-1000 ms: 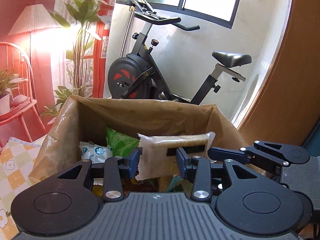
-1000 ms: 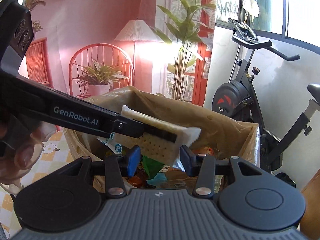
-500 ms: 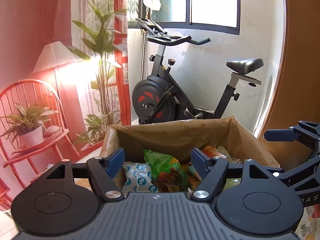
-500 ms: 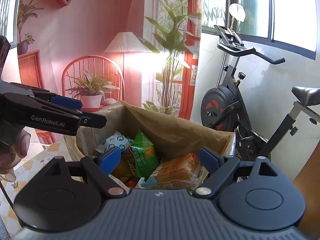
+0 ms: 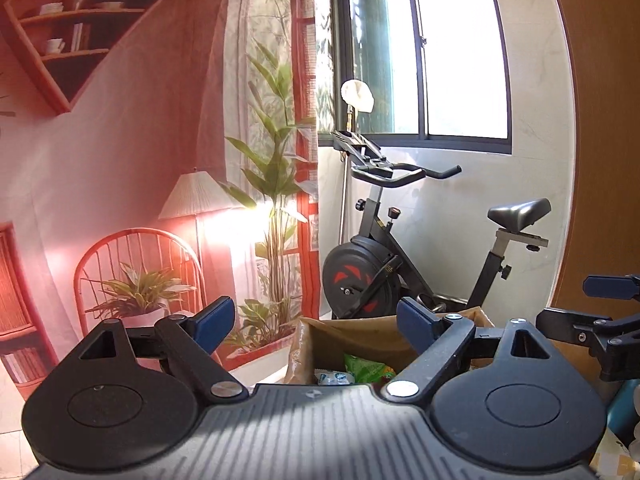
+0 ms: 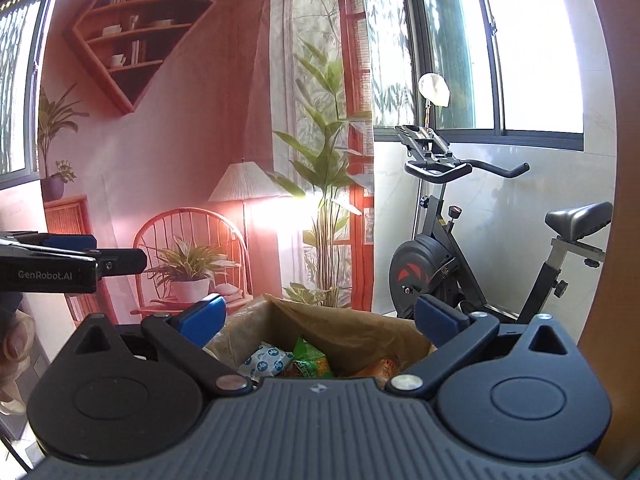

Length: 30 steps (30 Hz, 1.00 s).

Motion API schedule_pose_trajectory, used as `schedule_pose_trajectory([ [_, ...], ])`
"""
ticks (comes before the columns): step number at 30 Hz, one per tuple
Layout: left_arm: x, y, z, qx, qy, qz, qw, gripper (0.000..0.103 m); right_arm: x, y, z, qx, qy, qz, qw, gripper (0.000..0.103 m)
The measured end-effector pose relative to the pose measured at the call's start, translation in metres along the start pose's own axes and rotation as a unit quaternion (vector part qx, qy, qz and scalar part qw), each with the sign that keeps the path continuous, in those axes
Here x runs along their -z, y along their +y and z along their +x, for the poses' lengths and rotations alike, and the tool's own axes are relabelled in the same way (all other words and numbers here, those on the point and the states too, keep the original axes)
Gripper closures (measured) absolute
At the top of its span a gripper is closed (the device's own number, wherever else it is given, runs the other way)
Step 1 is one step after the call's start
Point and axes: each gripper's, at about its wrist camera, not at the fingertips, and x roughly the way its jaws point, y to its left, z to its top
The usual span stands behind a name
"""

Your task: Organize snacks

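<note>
Hovering both my grippers above one brown box point(image 6: 340, 336) | left gripper point(image 5: 316, 320) fingers wide, empty | right gripper point(image 6: 320, 322) fingers wide, empty | three snack packets point(image 6: 266, 362) visible inside box

Right gripper point(image 6: 318, 320) jaws wide apart, empty, above brown paper bag point(image 6: 348, 334). Inside bag: blue-white packet point(image 6: 266, 362), green packet point(image 6: 310, 364), orange packet point(image 6: 380, 368). Left gripper point(image 6: 120, 261) left of bag. Exercise bike point(image 6: 460, 248) behind bag, right.
</note>
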Motion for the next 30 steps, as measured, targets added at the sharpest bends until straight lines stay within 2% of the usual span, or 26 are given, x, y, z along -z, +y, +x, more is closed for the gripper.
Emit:
schedule_pose_trajectory([
  [7, 0.003, -0.001, -0.034, -0.044, -0.026, -0.007, 0.9986, 0.01, 0.004, 0.003, -0.018, 0.01, -0.004, 0.022, 1.0, 0.001],
  [12, 0.004, 0.004, -0.035, -0.041, -0.009, -0.017, 0.999, 0.01, 0.007, 0.003, -0.023, 0.016, -0.005, 0.026, 1.0, 0.001],
  [20, 0.006, 0.006, -0.034, -0.057, 0.0, -0.016, 0.9983, 0.009, 0.007, -0.002, -0.025, 0.026, -0.002, 0.036, 0.999, 0.0],
  [30, 0.01, 0.01, -0.036, -0.057, 0.011, -0.018, 0.9982, 0.009, 0.007, 0.002, -0.027, 0.029, 0.001, 0.033, 0.999, 0.001],
])
